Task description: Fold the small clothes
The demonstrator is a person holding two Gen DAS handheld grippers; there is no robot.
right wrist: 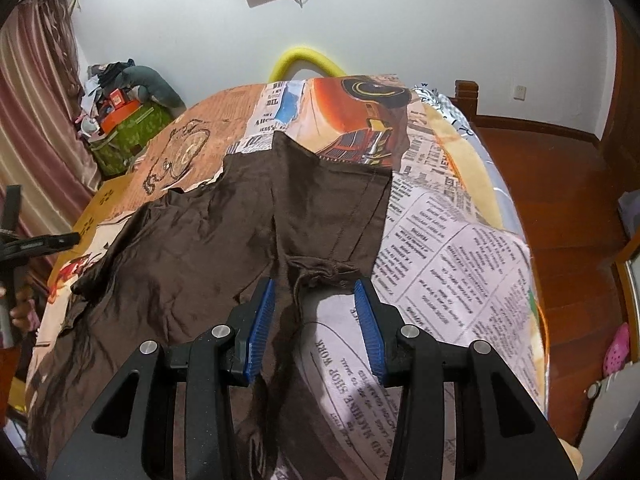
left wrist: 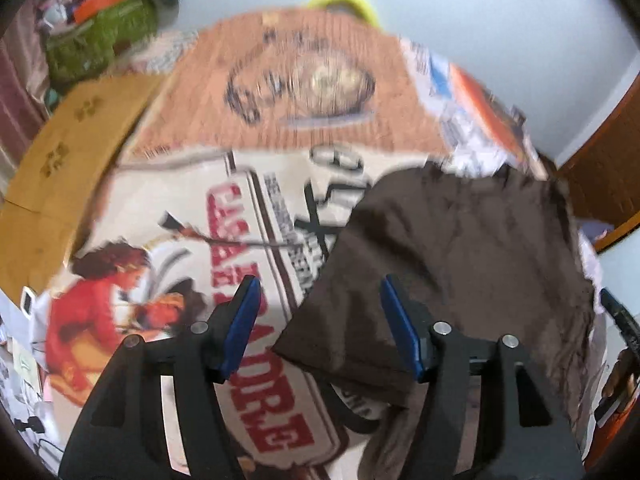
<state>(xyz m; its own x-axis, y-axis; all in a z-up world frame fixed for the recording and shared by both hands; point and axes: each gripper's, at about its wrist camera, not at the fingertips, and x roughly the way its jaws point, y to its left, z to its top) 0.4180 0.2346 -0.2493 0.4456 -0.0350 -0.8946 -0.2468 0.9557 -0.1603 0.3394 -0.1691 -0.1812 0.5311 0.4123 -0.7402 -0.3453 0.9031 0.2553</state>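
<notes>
A dark brown garment (right wrist: 224, 232) lies spread on a bed with a printed newspaper-style cover (right wrist: 448, 248). In the right wrist view my right gripper (right wrist: 314, 284) is open, its blue pads (right wrist: 262, 316) on either side of the garment's bunched near edge (right wrist: 320, 272). In the left wrist view, which is blurred, my left gripper (left wrist: 318, 284) is open above the garment's left corner (left wrist: 440, 264) and holds nothing. The left gripper also shows at the far left of the right wrist view (right wrist: 40, 242).
A green box with clutter (right wrist: 124, 136) and a cardboard sheet (left wrist: 68, 152) are beside the bed's far left. A yellow foam arch (right wrist: 304, 64) sits at the bed's far end. Wooden floor (right wrist: 568, 200) lies to the right.
</notes>
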